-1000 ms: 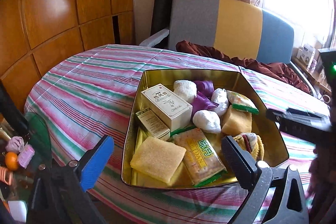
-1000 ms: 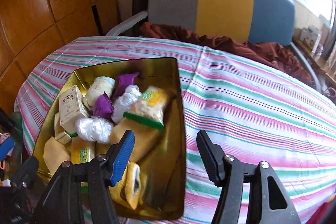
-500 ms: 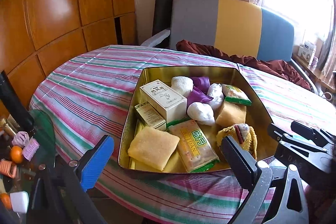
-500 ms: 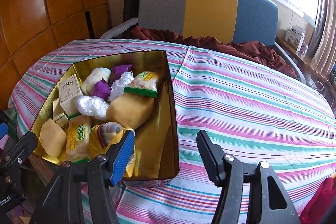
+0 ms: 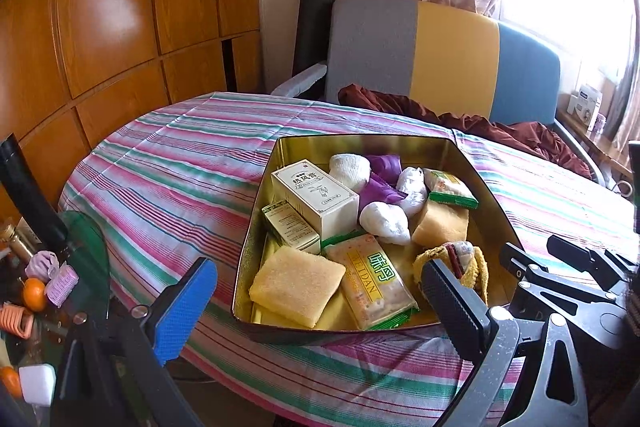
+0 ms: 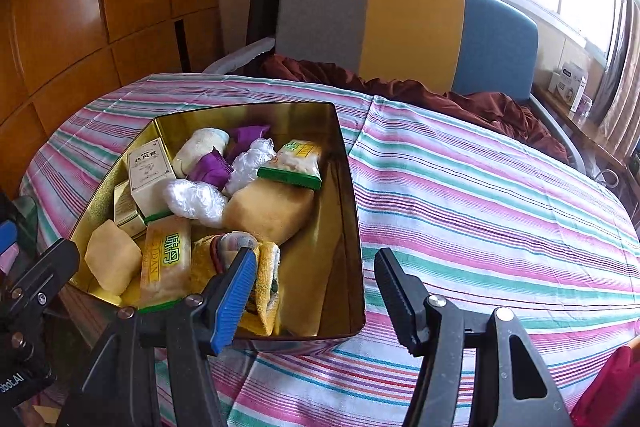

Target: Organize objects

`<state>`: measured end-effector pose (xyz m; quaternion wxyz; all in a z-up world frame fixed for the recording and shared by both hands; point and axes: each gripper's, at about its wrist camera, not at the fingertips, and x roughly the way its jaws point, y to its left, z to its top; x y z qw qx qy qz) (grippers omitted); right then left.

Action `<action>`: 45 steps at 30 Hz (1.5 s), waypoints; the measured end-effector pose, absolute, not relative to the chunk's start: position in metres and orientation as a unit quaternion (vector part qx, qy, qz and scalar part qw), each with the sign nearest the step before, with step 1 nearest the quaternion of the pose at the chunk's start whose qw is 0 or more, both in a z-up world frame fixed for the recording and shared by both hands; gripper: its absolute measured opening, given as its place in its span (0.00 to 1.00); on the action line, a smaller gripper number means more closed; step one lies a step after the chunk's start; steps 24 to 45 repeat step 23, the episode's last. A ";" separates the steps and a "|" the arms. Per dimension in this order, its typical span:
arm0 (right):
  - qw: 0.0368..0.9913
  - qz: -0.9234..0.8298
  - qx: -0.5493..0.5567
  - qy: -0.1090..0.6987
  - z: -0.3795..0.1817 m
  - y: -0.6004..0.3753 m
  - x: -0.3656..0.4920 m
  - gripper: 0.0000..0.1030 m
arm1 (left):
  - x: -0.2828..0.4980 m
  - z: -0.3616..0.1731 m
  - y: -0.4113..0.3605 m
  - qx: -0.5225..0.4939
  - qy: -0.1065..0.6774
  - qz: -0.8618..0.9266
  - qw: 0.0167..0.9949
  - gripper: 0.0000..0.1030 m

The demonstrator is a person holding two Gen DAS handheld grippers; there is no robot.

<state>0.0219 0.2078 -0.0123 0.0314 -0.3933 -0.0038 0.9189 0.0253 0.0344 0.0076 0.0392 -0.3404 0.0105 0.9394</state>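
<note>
A gold tin tray (image 5: 256,227) (image 6: 352,227) sits on the striped tablecloth. It holds a white carton (image 5: 316,195), a smaller carton (image 5: 290,227), a yellow sponge (image 5: 296,285), a biscuit packet (image 5: 372,279), purple packets (image 5: 380,187), white wads (image 5: 386,219), a green-edged snack packet (image 6: 292,165), a tan block (image 6: 268,211) and a yellow cloth bundle (image 6: 264,267). My left gripper (image 5: 320,307) hangs open before the tin's near edge, holding nothing. My right gripper (image 6: 318,297) is open at the tin's near right corner, its pads touching nothing.
The striped table (image 6: 480,207) stretches bare to the right of the tin. Behind it stands a grey, yellow and blue chair (image 5: 440,59) with a maroon cloth (image 6: 440,99). Wooden panels line the left. A low glass table (image 5: 48,287) with oranges and small items sits at lower left.
The right gripper has drawn back from above the tin's contents to its near right corner. The left view shifted only slightly. Both grippers keep the same opening.
</note>
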 end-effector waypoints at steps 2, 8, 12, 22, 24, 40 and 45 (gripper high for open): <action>0.031 0.919 -0.393 -0.003 -0.012 0.207 0.022 0.60 | 0.025 0.007 0.034 -0.341 0.010 0.939 0.039 1.00; 0.029 0.918 -0.395 -0.005 -0.014 0.206 0.022 0.60 | 0.024 0.006 0.033 -0.346 0.007 0.937 0.038 1.00; 0.028 0.918 -0.396 -0.004 -0.014 0.205 0.021 0.60 | 0.024 0.006 0.033 -0.347 0.008 0.937 0.038 1.00; 0.027 0.918 -0.396 -0.001 -0.015 0.207 0.021 0.60 | 0.025 0.004 0.032 -0.339 0.011 0.940 0.031 1.00; 0.027 0.919 -0.394 0.003 -0.014 0.209 0.021 0.60 | 0.025 0.004 0.032 -0.341 0.011 0.939 0.034 1.00; 0.027 0.919 -0.394 0.003 -0.014 0.209 0.021 0.60 | 0.025 0.004 0.032 -0.341 0.011 0.939 0.034 1.00; 0.027 0.919 -0.394 0.003 -0.014 0.209 0.021 0.60 | 0.025 0.004 0.032 -0.341 0.011 0.939 0.034 1.00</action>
